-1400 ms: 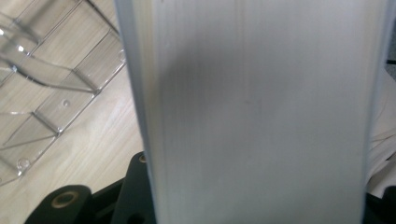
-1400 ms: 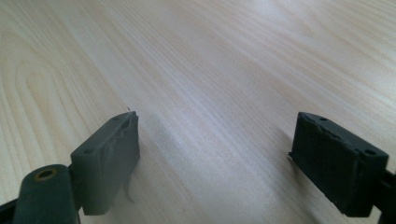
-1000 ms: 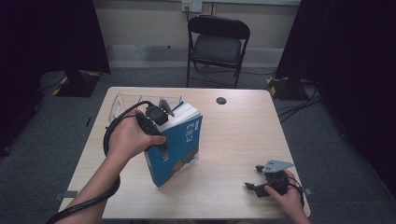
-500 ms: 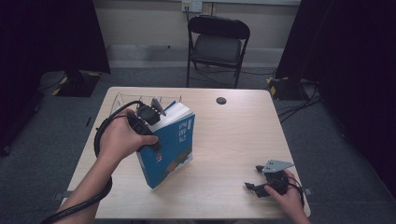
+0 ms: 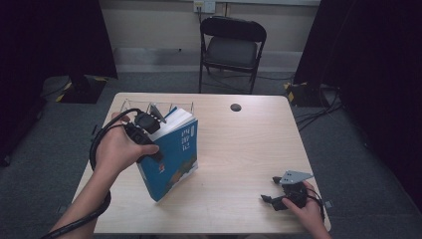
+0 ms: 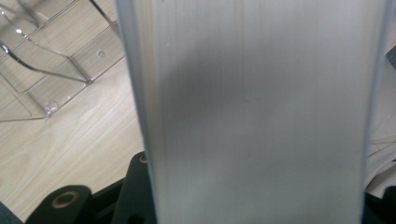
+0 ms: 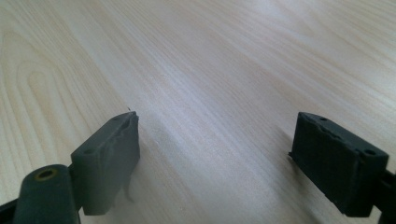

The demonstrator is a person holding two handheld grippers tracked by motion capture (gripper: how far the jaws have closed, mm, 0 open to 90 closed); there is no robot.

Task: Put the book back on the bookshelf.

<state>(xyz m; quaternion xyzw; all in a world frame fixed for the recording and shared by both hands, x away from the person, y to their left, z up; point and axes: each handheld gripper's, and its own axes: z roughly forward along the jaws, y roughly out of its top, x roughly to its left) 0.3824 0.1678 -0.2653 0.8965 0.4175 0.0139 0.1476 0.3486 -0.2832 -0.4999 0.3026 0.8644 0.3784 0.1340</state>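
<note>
- Clear plastic rack (image 5: pixel 149 106) is seen at the far left of the counter (image 5: pixel 249 149).
- Blue book (image 5: pixel 174 154), pinched by the left gripper (image 5: pixel 149 130), has been tipped more upright beside it, seemingly for racking.
- Right gripper (image 5: pixel 278 195) is rested near right, jaws spread, empty.

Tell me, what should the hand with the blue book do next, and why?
Probably carry the blue book toward the clear rack behind it. The left gripper clamps the book's page edge, the book stands tilted on a corner, and the rack's slots look free.
</note>
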